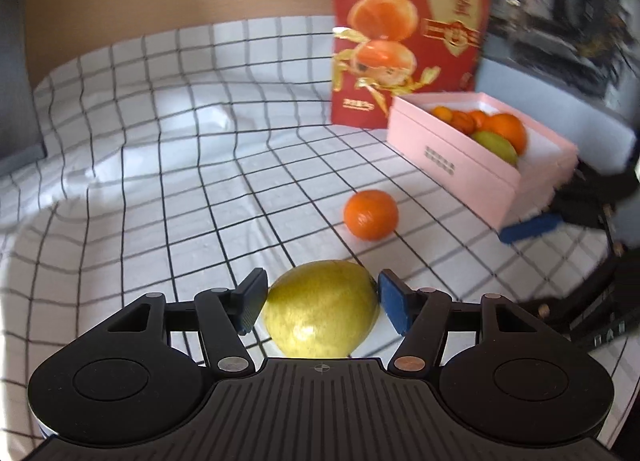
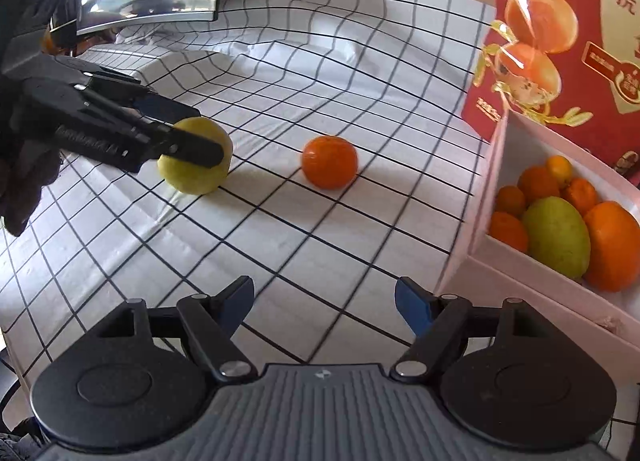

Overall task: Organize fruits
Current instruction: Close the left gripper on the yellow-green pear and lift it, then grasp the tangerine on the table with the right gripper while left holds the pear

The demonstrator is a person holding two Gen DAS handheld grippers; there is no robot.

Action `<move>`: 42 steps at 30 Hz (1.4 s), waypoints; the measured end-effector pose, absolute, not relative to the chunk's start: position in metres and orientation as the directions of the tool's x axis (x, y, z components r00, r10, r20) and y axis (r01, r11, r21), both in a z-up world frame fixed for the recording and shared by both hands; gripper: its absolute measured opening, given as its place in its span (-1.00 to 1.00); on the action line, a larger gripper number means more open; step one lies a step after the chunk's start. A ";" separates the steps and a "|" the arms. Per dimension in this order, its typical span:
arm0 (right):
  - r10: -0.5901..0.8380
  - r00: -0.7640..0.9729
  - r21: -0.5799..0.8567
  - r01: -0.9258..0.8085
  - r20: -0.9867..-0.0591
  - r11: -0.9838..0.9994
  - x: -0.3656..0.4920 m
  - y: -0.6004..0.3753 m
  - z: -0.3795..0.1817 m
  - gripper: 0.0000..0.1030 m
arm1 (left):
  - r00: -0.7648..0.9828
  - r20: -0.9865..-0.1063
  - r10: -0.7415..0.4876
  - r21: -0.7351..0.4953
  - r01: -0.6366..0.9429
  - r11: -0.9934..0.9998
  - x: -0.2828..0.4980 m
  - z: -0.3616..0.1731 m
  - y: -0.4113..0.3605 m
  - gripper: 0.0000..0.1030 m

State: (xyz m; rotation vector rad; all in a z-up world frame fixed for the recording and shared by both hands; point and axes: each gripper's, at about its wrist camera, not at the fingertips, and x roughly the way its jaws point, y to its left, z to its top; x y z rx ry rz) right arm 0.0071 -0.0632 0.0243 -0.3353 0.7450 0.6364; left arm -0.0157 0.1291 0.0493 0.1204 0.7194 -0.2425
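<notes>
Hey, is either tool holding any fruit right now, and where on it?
The left tool grips the round yellow-green fruit by its two opposite sides. The right tool is open, holding nothing.

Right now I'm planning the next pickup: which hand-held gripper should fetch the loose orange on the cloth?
Right hand-held gripper: open and empty, orange ahead. Left brackets the yellow fruit.

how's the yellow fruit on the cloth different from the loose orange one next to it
The yellow fruit is larger and pale yellow-green; the loose orange one is smaller, rounder and deep orange. The yellow fruit sits between the left gripper fingers; the orange one lies untouched. Both are outside the pink box, over the checked cloth.
</notes>
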 end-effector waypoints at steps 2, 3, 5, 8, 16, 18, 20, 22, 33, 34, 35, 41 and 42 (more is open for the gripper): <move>0.415 0.561 -0.073 -0.651 -0.716 0.755 0.004 -0.058 0.024 0.52 | 0.734 -0.658 -0.166 0.086 0.293 0.952 -0.023 0.049 0.122 0.30; 0.413 0.562 -0.080 -0.655 -0.717 0.752 0.002 -0.056 0.024 0.52 | 0.738 -0.656 -0.157 0.114 0.303 0.946 -0.026 0.048 0.118 0.30; 0.408 0.562 -0.094 -0.660 -0.720 0.745 0.000 -0.052 0.023 0.52 | 0.741 -0.657 -0.139 0.155 0.313 0.937 -0.029 0.047 0.112 0.31; 0.403 0.558 -0.094 -0.660 -0.726 0.745 0.001 -0.051 0.022 0.52 | 0.737 -0.668 -0.105 0.221 0.332 0.917 -0.030 0.044 0.104 0.34; 0.381 0.605 -0.107 -0.615 -0.699 0.781 0.014 -0.049 0.031 0.52 | 0.740 -0.671 -0.043 0.189 0.227 0.955 -0.023 0.032 0.121 0.31; 0.381 0.630 -0.115 -0.602 -0.677 0.790 0.016 -0.045 0.036 0.52 | 0.757 -0.650 -0.067 0.140 0.206 0.968 -0.027 0.030 0.129 0.31; 0.384 0.646 -0.119 -0.595 -0.660 0.795 0.019 -0.041 0.041 0.52 | 0.775 -0.627 -0.082 0.091 0.177 0.980 -0.033 0.028 0.136 0.31; 0.381 0.668 -0.139 -0.588 -0.639 0.797 0.021 -0.036 0.045 0.52 | 0.794 -0.601 -0.094 0.005 0.121 0.993 -0.036 0.026 0.145 0.30; 0.352 0.653 -0.096 -0.548 -0.671 0.831 0.067 -0.007 0.047 0.52 | 0.849 -0.514 -0.122 -0.309 -0.050 0.950 -0.071 0.017 0.156 0.30; 0.330 0.666 -0.122 -0.536 -0.669 0.836 0.069 -0.004 0.045 0.52 | 0.849 -0.517 -0.104 -0.297 -0.064 0.953 -0.073 0.017 0.153 0.30; 0.314 0.677 -0.139 -0.526 -0.665 0.839 0.069 -0.001 0.043 0.52 | 0.854 -0.513 -0.089 -0.289 -0.074 0.955 -0.075 0.017 0.150 0.30; 0.332 0.699 -0.103 -0.501 -0.634 0.859 0.069 -0.005 0.037 0.52 | 0.853 -0.522 -0.002 -0.249 -0.150 0.957 -0.081 0.018 0.139 0.30; 0.352 0.688 -0.071 -0.505 -0.635 0.860 0.071 -0.007 0.038 0.52 | 0.851 -0.524 0.004 -0.239 -0.152 0.959 -0.080 0.019 0.138 0.30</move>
